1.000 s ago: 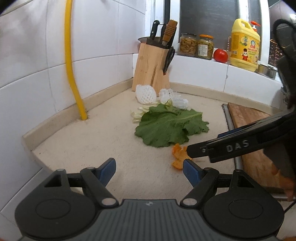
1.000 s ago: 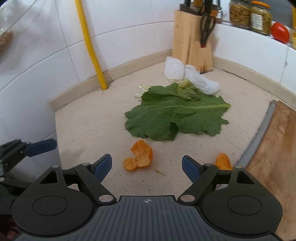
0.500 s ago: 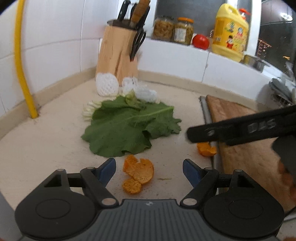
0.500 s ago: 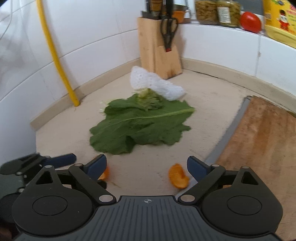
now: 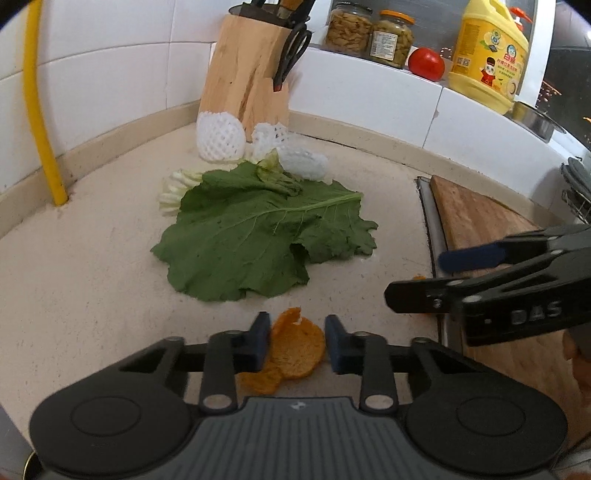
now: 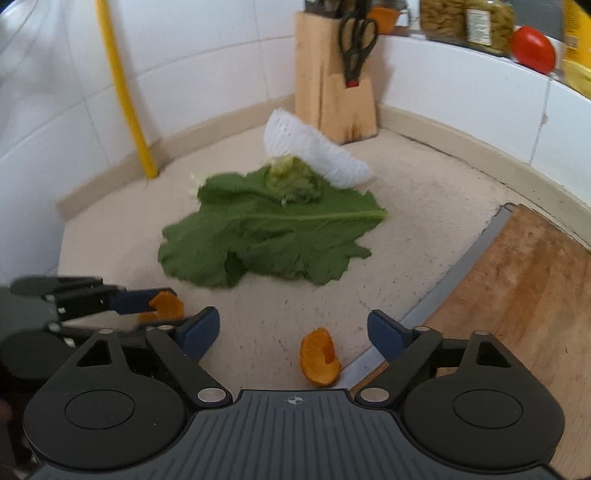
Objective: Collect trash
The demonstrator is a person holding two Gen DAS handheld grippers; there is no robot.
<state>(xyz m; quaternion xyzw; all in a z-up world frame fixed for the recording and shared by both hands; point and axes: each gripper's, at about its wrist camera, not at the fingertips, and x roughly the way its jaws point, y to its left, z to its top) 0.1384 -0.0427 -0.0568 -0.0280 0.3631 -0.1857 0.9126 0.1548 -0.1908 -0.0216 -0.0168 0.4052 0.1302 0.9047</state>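
Note:
My left gripper (image 5: 295, 341) has its jaws closed in on a large orange peel (image 5: 297, 345) lying on the beige counter; both pads touch it. The same peel (image 6: 166, 304) and left gripper (image 6: 136, 299) show in the right wrist view. My right gripper (image 6: 293, 328) is open, low over a smaller orange peel (image 6: 319, 356) that lies between its fingers beside the metal strip. A big green leaf (image 5: 258, 240) lies further back, with white foam fruit nets (image 5: 219, 138) and a pale vegetable stalk (image 5: 177, 188) behind it.
A wooden knife block (image 5: 247, 74) with scissors stands in the corner. Jars (image 5: 349, 26), a tomato (image 5: 426, 62) and a yellow detergent bottle (image 5: 487, 55) sit on the ledge. A wooden cutting board (image 5: 480, 221) lies to the right. A yellow pipe (image 5: 38, 103) runs down the wall.
My left gripper moved right and forward to the large peel and closed its jaws onto it. My right gripper shifted right and down over the small peel, still open.

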